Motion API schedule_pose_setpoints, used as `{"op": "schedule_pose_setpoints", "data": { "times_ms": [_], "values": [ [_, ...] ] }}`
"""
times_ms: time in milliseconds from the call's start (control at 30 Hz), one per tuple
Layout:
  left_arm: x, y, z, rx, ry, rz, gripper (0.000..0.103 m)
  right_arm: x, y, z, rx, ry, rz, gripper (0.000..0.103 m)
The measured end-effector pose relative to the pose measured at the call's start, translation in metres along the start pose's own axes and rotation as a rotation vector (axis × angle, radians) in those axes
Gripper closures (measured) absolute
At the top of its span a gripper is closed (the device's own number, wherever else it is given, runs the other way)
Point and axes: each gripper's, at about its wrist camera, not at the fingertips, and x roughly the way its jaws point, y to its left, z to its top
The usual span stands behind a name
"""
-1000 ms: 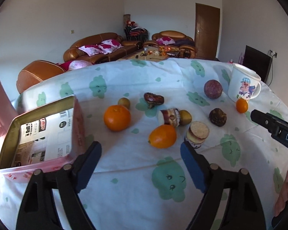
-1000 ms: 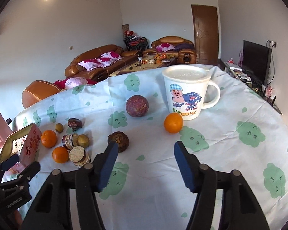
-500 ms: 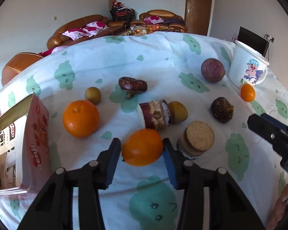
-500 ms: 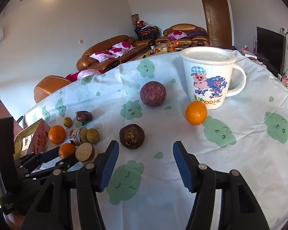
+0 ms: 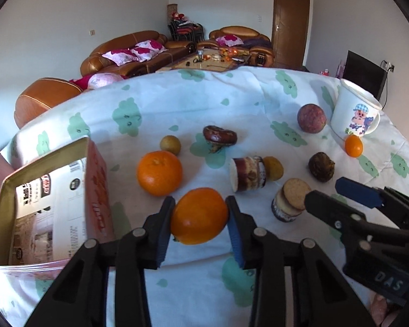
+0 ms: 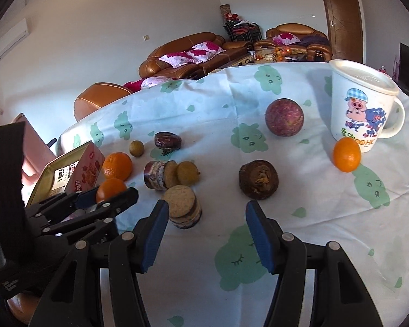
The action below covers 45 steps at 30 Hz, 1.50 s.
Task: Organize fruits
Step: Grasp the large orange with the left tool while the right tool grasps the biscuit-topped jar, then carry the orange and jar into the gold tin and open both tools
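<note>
My left gripper is shut on an orange and holds it just above the tablecloth; it also shows in the right wrist view. A second orange lies behind it, beside an open tin box. A small orange sits by the pig mug. A purple passion fruit and a brown fruit lie further right. My right gripper is open and empty, hovering in front of a biscuit stack.
Two small yellow-brown fruits, a dark donut-like piece and a biscuit roll on its side lie mid-table. The cloth's far edge drops toward brown sofas. A pink chair stands at left.
My left gripper has closed on the near orange and lifted it slightly. My right gripper has moved left and closer to the biscuit stack, staying open.
</note>
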Motion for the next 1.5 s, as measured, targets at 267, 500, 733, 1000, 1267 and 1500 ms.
{"op": "schedule_pose_setpoints", "data": {
  "times_ms": [267,500,733,1000,1267,1500],
  "values": [
    [-0.020,0.050,0.001,-0.030,-0.057,0.053,0.064,0.038,0.025,0.005,-0.040,0.096,-0.044,0.042],
    [-0.025,0.086,0.000,-0.063,-0.088,0.081,0.064,0.047,0.039,0.003,-0.100,0.100,-0.158,0.068],
    [-0.030,0.119,-0.005,-0.104,-0.094,0.116,0.064,0.021,0.049,0.006,-0.021,0.012,-0.121,0.068],
    [-0.035,0.168,-0.011,-0.161,-0.110,0.194,0.064,-0.003,0.134,0.019,-0.112,-0.136,0.078,0.068],
    [-0.028,0.202,-0.019,-0.209,-0.079,0.276,0.064,0.033,0.207,0.016,-0.179,-0.097,0.190,0.068],
    [-0.018,0.212,-0.023,-0.213,-0.047,0.355,0.064,0.056,0.230,0.005,-0.203,-0.037,0.221,0.068]
  ]
}}
